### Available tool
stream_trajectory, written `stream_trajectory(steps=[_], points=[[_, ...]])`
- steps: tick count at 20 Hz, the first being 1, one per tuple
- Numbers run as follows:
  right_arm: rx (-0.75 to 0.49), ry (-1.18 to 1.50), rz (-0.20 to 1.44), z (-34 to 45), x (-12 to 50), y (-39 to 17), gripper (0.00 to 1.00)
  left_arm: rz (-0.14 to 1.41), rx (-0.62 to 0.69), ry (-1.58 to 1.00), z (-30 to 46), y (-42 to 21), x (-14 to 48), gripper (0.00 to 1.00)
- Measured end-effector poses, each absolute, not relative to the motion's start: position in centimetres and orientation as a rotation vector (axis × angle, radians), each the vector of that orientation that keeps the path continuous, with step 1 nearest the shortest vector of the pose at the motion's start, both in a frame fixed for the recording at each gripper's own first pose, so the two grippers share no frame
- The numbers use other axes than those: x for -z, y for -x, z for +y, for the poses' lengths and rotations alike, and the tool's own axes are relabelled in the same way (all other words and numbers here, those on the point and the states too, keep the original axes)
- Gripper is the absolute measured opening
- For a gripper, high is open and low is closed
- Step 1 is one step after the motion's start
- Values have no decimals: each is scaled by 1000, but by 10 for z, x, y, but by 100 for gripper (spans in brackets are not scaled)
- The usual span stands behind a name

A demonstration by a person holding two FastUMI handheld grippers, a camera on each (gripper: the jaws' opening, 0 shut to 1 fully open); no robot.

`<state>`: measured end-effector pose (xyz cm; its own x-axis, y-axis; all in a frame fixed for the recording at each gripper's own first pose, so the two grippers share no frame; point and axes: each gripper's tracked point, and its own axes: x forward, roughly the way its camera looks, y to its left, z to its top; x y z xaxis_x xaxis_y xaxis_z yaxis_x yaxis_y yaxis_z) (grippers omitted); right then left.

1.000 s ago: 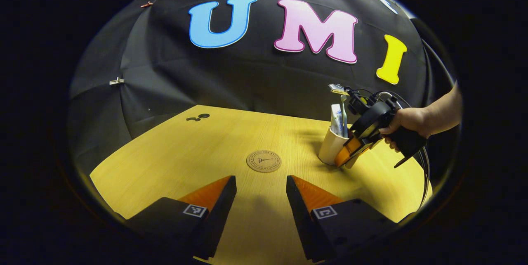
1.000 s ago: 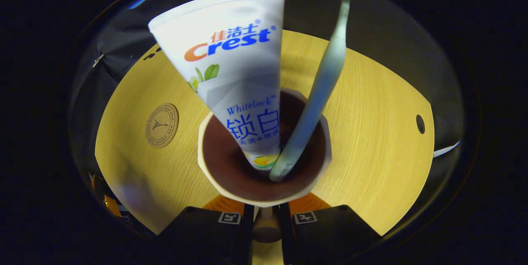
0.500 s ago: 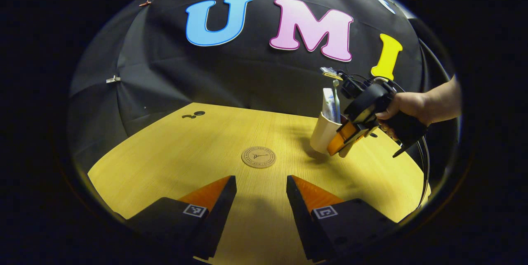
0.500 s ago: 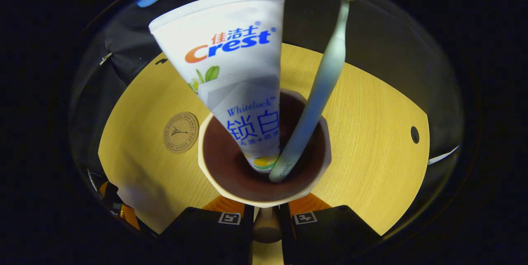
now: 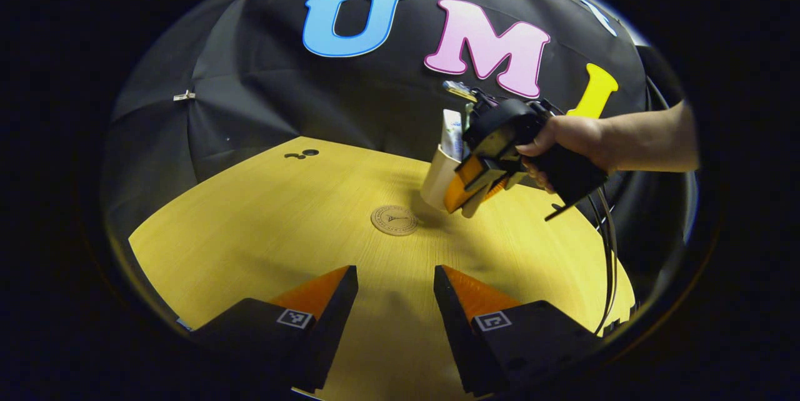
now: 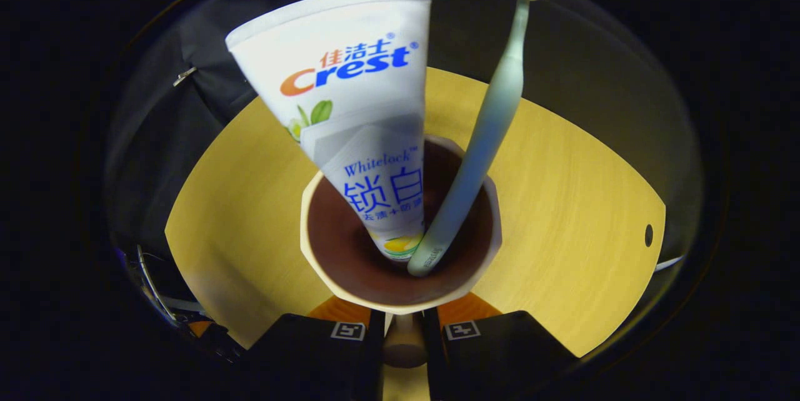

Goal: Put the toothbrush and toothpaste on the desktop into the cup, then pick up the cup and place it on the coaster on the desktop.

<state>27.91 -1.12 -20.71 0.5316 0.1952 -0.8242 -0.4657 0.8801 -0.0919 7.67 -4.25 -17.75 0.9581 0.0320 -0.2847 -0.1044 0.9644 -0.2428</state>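
Cup (image 6: 400, 292) cream outside, brown inside, holding toothpaste (image 6: 356, 107), toothbrush (image 6: 487, 132); right hand-held gripper (image 6: 403, 341) clamped on handle; left hand-held gripper (image 5: 395, 301) open, empty.

In the left gripper view, the cream faceted cup (image 5: 439, 177) hangs above the yellow wooden desktop (image 5: 262, 226), just right of and beyond the round cork coaster (image 5: 394, 220); the white toothpaste tube (image 6: 356, 107) and pale toothbrush (image 6: 487, 132) stand in it.

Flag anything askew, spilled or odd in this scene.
Nothing is spilled or damaged. The cream cup, held in the right gripper, tilts above the wooden table; the white toothpaste tube and pale green toothbrush lean inside it.
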Motion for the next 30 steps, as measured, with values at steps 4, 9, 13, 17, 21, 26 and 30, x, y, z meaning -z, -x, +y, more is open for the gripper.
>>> stream_trajectory(steps=[4, 9, 13, 17, 21, 26, 30], points=[[-450, 334, 956, -13, 204, -277, 31, 276, -99, 268, -26, -66, 172, 80], [-468, 381, 987, -17, 205, -275, 31, 290, -163, 316, 0, -61, 177, 80], [-467, 429, 1005, -24, 203, -275, 31, 287, -183, 315, 10, -55, 179, 80], [-457, 441, 1031, -25, 204, -271, 31, 292, -186, 290, 13, -50, 182, 80], [-460, 459, 1046, -27, 199, -271, 32, 293, -205, 306, 16, -47, 181, 80], [-474, 439, 1008, -26, 186, -263, 49, 288, -205, 281, 18, -42, 178, 80], [-457, 422, 946, -33, 158, -250, 87, 272, -190, 246, 16, -27, 161, 80]])
